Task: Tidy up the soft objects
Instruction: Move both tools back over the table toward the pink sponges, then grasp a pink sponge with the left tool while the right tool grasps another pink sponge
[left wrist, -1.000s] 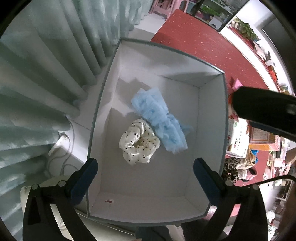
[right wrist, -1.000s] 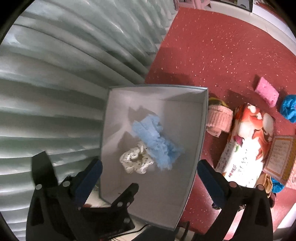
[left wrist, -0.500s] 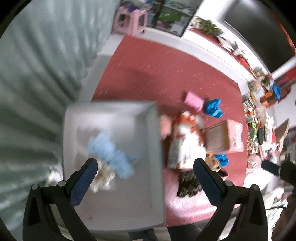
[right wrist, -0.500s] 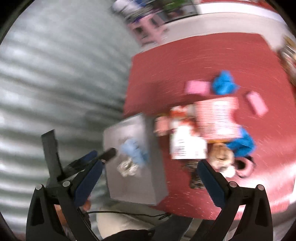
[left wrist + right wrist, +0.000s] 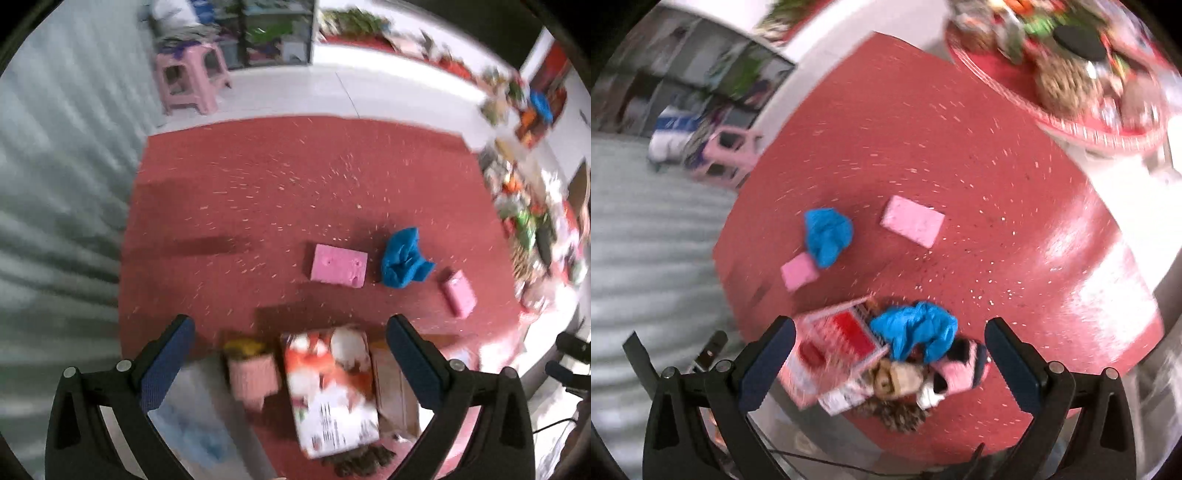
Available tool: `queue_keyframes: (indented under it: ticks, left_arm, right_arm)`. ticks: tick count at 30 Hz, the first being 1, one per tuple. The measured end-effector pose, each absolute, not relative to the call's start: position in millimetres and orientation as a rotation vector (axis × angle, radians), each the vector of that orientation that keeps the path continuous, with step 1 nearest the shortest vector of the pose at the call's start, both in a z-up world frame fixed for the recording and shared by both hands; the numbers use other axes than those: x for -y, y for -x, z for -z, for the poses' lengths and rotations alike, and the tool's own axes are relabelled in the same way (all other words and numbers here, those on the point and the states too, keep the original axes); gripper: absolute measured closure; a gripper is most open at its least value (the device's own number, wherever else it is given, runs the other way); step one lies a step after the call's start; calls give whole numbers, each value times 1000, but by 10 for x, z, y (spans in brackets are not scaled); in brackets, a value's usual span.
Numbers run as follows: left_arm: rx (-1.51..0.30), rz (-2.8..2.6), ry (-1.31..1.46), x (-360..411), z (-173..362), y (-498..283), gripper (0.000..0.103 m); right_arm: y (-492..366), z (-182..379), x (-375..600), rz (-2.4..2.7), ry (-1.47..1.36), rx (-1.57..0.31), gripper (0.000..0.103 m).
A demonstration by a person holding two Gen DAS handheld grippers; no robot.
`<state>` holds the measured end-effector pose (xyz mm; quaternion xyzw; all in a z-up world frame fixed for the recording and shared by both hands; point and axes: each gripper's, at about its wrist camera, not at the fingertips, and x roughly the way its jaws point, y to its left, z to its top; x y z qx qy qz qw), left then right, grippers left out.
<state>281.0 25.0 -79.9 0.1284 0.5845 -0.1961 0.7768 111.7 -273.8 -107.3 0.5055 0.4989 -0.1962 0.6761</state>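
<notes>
While both grippers hang wide apart and grasp nothing, the soft things wait on the red table [image 5: 258, 192]. Take the printed pack [image 5: 332, 387] as the landmark. The left gripper [image 5: 291, 365] hovers just over it. Beyond the pack lies a pink sponge [image 5: 339, 265], with a blue cloth [image 5: 402, 258] just beside the sponge and a small pink block [image 5: 459, 293] past the cloth. A pink knit piece [image 5: 253, 376] sits against the pack on the curtain [image 5: 55, 221] side. The right gripper [image 5: 890, 354] hovers over a heap next to the pack: another blue cloth [image 5: 916, 332] on top, with a pink-and-black piece [image 5: 960, 369] and something leopard-patterned [image 5: 897, 410] under it.

The risk, as I judge it, lies in that heap. The things overlap, so a pinch at the blue cloth could drag a neighbour up with it, or catch only a fold and let the rest slip free on the way. Both views are smeared by motion, so a hasty descent may land off target. The thin cloth may also flatten under the gripper and offer little to grip.

The cloths look crumpled, limp and bright blue. The sponge looks flat, square-edged and pale pink, likely springy. The storage box is barely in view at the left view's lower edge, too blurred to tell apart.
</notes>
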Motion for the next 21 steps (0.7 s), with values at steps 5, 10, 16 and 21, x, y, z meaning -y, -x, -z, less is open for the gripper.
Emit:
queue_keyframes:
  ticks: [5, 10, 16, 21]
  left_arm:
    - [-1294, 428, -359, 131, 1294, -3106, 0]
    - [-1361, 459, -379, 413, 1720, -3319, 0]
    - [-1388, 521, -465, 649, 2033, -3383, 0]
    - [-1413, 529, -482, 741, 2246, -3404, 0]
  right_arm:
    - [-1406, 1524, 2929, 473, -1234, -1154, 0]
    - [-1642, 1875, 3022, 500, -1302, -1181, 0]
    - [-1751, 2195, 3158, 592, -1408, -1145, 0]
    - [-1831, 2360, 3113, 620, -1418, -1180, 0]
